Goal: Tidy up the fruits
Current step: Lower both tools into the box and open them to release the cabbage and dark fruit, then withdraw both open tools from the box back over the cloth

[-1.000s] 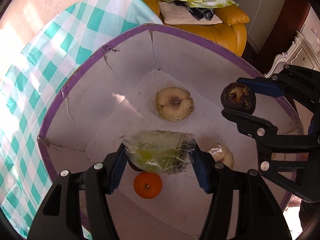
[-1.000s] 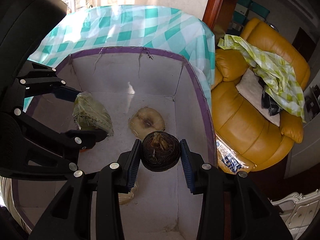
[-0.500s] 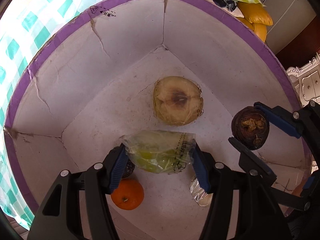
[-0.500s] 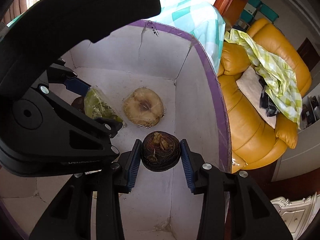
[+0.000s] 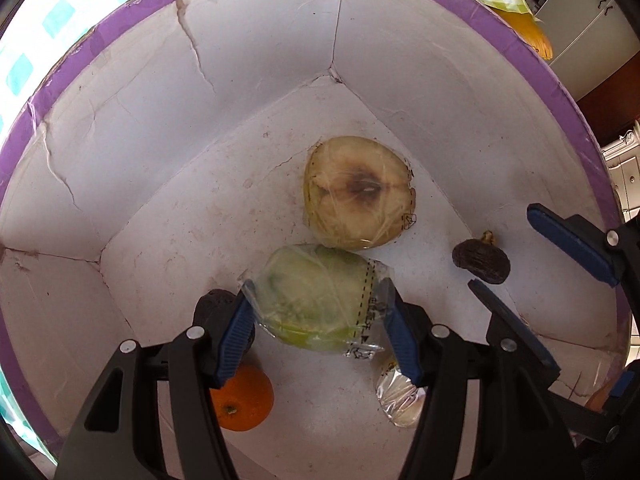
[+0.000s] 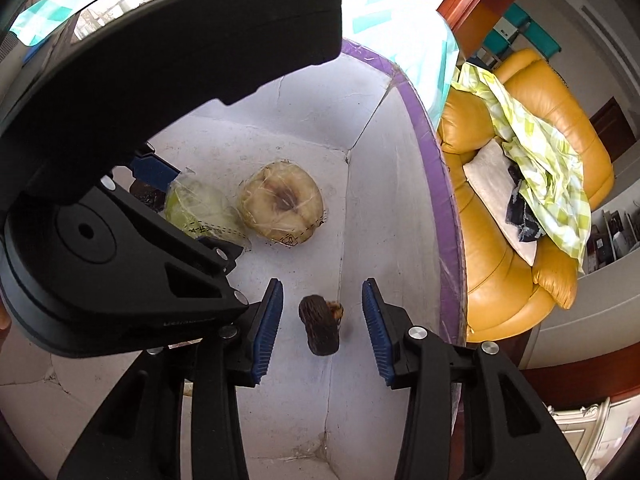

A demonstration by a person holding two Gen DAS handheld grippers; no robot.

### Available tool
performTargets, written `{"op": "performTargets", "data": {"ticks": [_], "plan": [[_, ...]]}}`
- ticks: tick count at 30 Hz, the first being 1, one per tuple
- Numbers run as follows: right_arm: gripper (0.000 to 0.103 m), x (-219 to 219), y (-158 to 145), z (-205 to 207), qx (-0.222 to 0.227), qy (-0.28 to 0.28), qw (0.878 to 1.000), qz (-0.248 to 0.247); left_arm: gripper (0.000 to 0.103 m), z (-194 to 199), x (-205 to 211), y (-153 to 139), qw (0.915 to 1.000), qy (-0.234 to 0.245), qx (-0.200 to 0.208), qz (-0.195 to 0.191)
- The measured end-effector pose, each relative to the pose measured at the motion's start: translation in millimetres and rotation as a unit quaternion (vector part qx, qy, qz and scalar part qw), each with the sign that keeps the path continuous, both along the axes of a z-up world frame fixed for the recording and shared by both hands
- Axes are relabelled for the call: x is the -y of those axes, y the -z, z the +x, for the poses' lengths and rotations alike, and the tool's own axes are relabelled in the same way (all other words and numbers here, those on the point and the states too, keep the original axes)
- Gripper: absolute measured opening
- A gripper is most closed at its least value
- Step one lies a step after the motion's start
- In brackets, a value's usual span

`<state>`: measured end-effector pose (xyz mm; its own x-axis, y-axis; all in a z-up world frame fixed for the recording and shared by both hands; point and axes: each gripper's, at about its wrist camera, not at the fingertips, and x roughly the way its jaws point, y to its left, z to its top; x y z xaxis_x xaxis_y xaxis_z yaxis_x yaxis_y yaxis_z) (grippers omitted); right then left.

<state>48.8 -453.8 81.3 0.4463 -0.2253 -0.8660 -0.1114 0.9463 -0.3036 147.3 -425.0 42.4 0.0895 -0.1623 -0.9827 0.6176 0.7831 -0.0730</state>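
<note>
My left gripper [image 5: 320, 320] is shut on a plastic-wrapped green fruit [image 5: 316, 300], low inside a white box with a purple rim [image 5: 516, 44]. My right gripper [image 6: 323, 320] is open inside the box; a dark brown mangosteen [image 6: 319, 326] lies on the box floor between and below its fingers, by the right wall. The mangosteen also shows in the left wrist view [image 5: 482, 266], with the right gripper [image 5: 536, 260] open around it. A wrapped pale cut fruit [image 5: 358, 192] lies at the box's far corner and shows in the right wrist view too [image 6: 280, 202].
On the box floor lie an orange [image 5: 244, 400], a dark fruit [image 5: 214, 308] behind my left finger, and a small wrapped fruit [image 5: 400, 396]. A teal checked cloth [image 6: 400, 52] covers the table. A yellow armchair [image 6: 532, 208] stands beyond the box.
My right gripper opened and let the mangosteen drop onto the box floor. Both grippers moved lower into the box; the left still holds the wrapped green fruit.
</note>
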Motion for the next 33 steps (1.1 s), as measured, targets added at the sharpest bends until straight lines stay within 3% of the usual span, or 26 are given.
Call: {"op": "performTargets", "data": {"ticks": [7, 14, 18, 25, 33], "plan": [[0.056, 7, -10, -2, 0.020, 0.011, 1.000, 0.010, 0.065, 3, -17, -11, 0.9994, -0.013, -0.022, -0.023], [0.069, 12, -25, -11, 0.058, 0.015, 0.998, 0.032, 0.076, -5, -40, -36, 0.9989, -0.008, -0.001, -0.046], [0.069, 12, -34, -17, 0.085, 0.021, 0.995, 0.048, 0.079, -12, -55, -59, 0.9966, -0.003, 0.008, -0.082], [0.074, 7, -50, -36, 0.148, 0.025, 0.985, 0.084, 0.082, -44, -91, -98, 0.9852, -0.001, 0.047, -0.165], [0.077, 2, -69, -67, 0.228, 0.052, 0.961, 0.145, 0.082, -69, -117, -122, 0.9687, 0.016, 0.143, -0.203]]}}
